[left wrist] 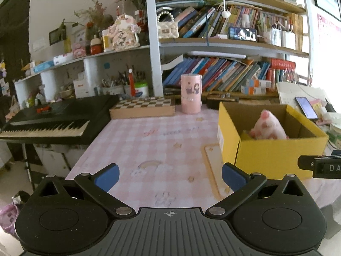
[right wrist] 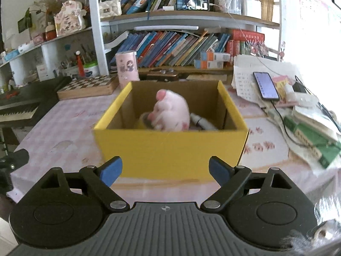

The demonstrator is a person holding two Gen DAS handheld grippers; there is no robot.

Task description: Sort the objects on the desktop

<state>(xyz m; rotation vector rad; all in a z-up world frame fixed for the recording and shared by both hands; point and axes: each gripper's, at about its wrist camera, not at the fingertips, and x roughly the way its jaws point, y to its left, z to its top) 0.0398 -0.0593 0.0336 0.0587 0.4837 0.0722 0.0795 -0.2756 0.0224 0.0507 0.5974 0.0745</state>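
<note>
A yellow cardboard box stands on the pink checked tablecloth, right in front of my right gripper. Inside it lie a pink plush pig, a yellow tape roll and a white tube. The right gripper is open and holds nothing, its blue pads short of the box's near wall. In the left wrist view the same box and pig sit at the right. My left gripper is open and empty over bare cloth, left of the box.
A pink cylindrical canister and a wooden chessboard box stand at the table's back. A black keyboard borders the left side. A phone on papers and stacked books crowd the right. Bookshelves rise behind.
</note>
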